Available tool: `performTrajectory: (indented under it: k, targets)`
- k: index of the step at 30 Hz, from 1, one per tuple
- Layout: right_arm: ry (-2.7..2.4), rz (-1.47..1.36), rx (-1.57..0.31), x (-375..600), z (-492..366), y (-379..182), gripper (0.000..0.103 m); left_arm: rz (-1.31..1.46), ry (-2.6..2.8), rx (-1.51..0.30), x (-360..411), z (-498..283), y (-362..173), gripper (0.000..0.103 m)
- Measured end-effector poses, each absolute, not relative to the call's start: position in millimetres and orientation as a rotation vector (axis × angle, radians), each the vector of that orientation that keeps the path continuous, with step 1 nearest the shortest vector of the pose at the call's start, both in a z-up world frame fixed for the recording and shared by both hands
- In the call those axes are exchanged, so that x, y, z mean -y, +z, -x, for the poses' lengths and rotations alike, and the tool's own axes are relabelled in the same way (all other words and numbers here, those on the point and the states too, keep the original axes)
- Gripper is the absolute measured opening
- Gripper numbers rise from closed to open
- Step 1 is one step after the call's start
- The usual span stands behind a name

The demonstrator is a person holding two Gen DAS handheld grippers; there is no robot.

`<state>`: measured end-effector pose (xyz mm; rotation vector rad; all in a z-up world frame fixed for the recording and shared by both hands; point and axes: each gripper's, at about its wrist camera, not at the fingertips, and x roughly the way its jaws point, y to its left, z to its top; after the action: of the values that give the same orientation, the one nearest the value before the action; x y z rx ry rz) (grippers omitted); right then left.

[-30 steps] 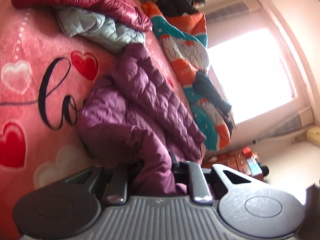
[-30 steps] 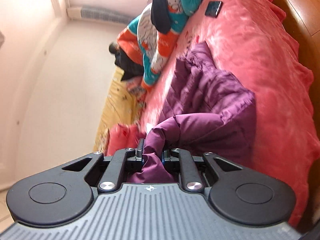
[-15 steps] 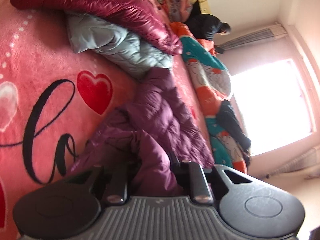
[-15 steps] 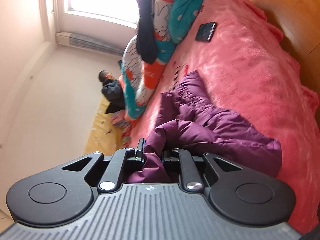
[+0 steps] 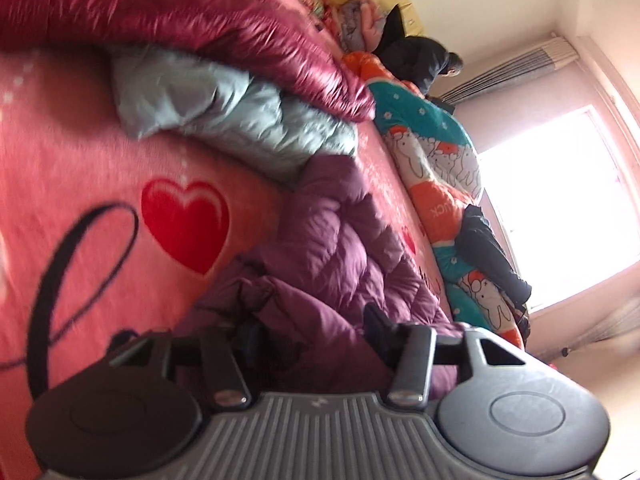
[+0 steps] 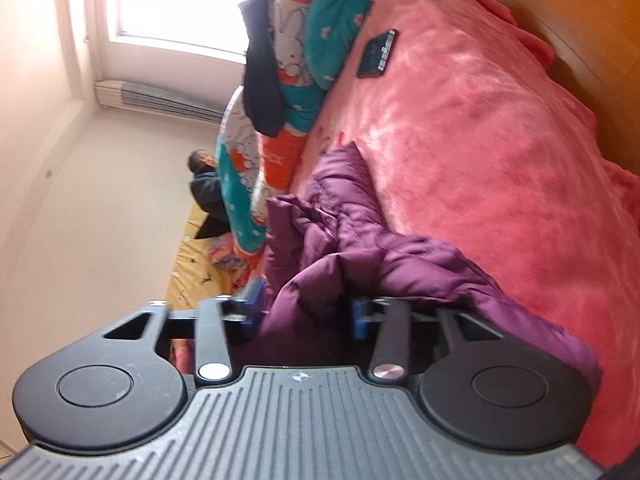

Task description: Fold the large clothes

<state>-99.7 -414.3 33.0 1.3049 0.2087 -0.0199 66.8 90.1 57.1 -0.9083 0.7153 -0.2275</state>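
Observation:
A purple puffer jacket (image 5: 344, 240) lies crumpled on the pink heart-print blanket (image 5: 100, 168). My left gripper (image 5: 312, 328) is at the jacket's near edge. Its jaws are opening, and a fold of purple fabric sits loosely between the spread fingers (image 5: 376, 320). The right wrist view shows the same jacket (image 6: 400, 256) on the pink blanket (image 6: 480, 140). My right gripper (image 6: 306, 310) is also opening. A hump of fabric rests between its blue pads (image 6: 358, 316), no longer pinched.
A maroon puffer jacket (image 5: 200, 12) and a grey-blue one (image 5: 224, 120) are piled beyond the purple jacket. A rolled cartoon quilt (image 5: 432, 152) runs along the bed's far side. A dark phone (image 6: 378, 54) lies on the blanket. A person in dark clothes (image 5: 424, 60) sits beyond the quilt.
Both grippers were shut on purple fabric and have now spread their jaws. Both hands came down toward the bed, and the jacket has settled lower on the blanket.

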Motion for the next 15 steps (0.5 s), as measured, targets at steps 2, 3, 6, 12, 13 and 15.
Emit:
performTrajectory:
  k: [2, 3, 6, 12, 13, 15]
  targets:
    - [-0.013, -1.295, -0.191, 414.3, 103.1, 37.9, 0.071, 0.87, -0.216, -0.684, -92.5, -61.2, 66.7, 0.059]
    - [-0.016, -1.284, -0.186, 415.0, 103.7, 39.9, 0.072, 0.847, -0.213, -0.666, -92.9, -57.6, 72.2, 0.06]
    - [-0.037, -1.232, -0.159, 416.9, 105.8, 47.5, 0.082, 0.741, -0.201, -0.613, -90.2, -44.6, 90.5, 0.062]
    - [-0.148, -1.048, -0.077, 423.4, 124.1, 72.3, 0.103, 0.465, -0.122, -0.454, -73.5, -13.7, 126.9, 0.08]
    - [-0.164, -1.031, -0.074, 424.7, 126.6, 75.0, 0.103, 0.444, -0.132, -0.447, -69.7, -10.2, 130.7, 0.08]
    - [-0.178, -1.007, -0.069, 424.3, 130.8, 78.3, 0.103, 0.387, -0.182, -0.455, -54.6, -4.9, 134.7, 0.081]
